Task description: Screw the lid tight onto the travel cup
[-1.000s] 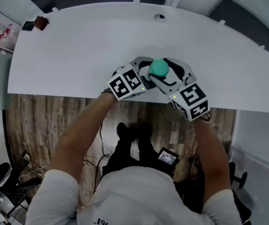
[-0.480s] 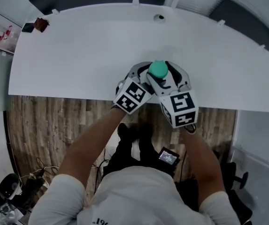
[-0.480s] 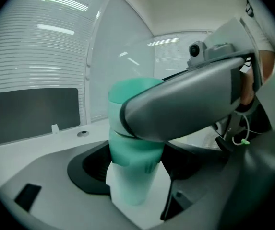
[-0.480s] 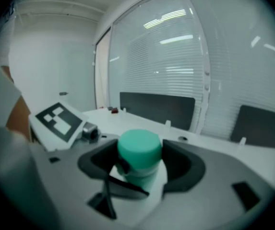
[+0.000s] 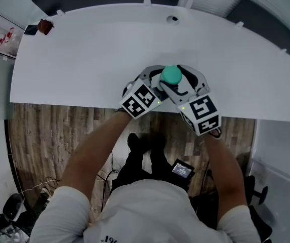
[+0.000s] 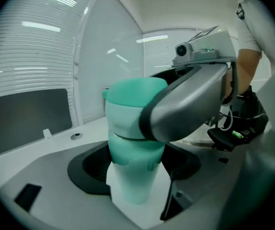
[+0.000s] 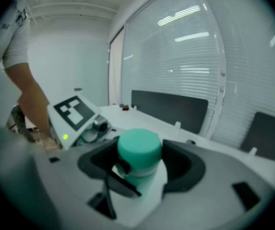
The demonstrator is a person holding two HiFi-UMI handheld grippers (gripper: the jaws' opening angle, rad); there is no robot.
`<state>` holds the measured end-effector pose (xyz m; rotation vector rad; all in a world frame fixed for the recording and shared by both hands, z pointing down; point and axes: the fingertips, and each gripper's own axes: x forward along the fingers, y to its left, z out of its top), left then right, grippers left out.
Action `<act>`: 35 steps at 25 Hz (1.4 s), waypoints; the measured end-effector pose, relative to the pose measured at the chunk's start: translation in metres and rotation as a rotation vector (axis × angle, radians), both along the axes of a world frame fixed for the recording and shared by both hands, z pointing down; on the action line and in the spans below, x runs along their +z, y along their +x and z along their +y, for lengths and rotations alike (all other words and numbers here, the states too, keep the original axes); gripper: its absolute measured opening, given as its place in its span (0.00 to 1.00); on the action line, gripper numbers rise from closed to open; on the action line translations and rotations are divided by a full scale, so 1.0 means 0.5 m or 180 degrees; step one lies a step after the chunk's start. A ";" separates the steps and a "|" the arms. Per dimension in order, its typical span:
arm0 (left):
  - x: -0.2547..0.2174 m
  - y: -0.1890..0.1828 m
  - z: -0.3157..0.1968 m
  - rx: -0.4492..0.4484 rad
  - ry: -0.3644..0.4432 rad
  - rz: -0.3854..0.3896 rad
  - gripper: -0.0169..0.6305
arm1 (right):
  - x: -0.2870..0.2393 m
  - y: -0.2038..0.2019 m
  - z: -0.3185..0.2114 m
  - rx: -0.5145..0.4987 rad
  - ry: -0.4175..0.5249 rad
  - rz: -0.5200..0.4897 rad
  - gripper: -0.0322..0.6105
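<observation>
A travel cup (image 6: pixel 131 181) with a white body and a teal lid (image 5: pixel 171 74) stands upright near the front edge of the white table (image 5: pixel 84 49). My left gripper (image 5: pixel 160 80) comes in from the left, its dark pads against the cup just under the lid. From the right, my right gripper (image 5: pixel 180 81) reaches higher and is shut on the lid (image 7: pixel 138 147). In the left gripper view, one grey finger (image 6: pixel 190 104) of the right gripper crosses in front of the lid. The cup's base is hidden in the head view.
A small dark object (image 5: pixel 31 29) and a red one (image 5: pixel 45 25) lie at the table's far left corner. A round cable hole (image 5: pixel 172 18) sits at the back. The table's front edge (image 5: pixel 134 107) runs just below both grippers, with wooden floor beyond.
The right gripper's marker cube swung left around the lid, then part of the way back right. The left gripper shifted slightly while the cup stayed in place.
</observation>
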<state>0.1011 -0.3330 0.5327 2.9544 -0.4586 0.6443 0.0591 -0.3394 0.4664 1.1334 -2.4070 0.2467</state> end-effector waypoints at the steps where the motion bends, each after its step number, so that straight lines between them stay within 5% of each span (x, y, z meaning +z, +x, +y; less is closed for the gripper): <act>1: -0.001 -0.001 -0.003 -0.0147 0.0007 0.0034 0.53 | 0.000 0.002 -0.002 0.0156 0.0016 0.0007 0.52; 7: -0.004 -0.001 -0.017 -0.0747 0.0063 0.0134 0.53 | -0.002 0.014 -0.007 0.0686 0.0115 -0.0093 0.52; 17: -0.006 -0.008 0.005 0.0235 -0.0002 0.0061 0.53 | 0.001 -0.003 0.001 -0.0035 0.0079 -0.0009 0.52; 27: -0.006 -0.008 -0.017 -0.0448 -0.0008 0.0159 0.53 | 0.006 0.012 -0.014 0.0714 0.0127 -0.0005 0.52; 35: -0.018 -0.025 -0.008 -0.0314 -0.0046 0.0206 0.53 | 0.009 0.013 -0.013 0.0606 0.0087 -0.0039 0.52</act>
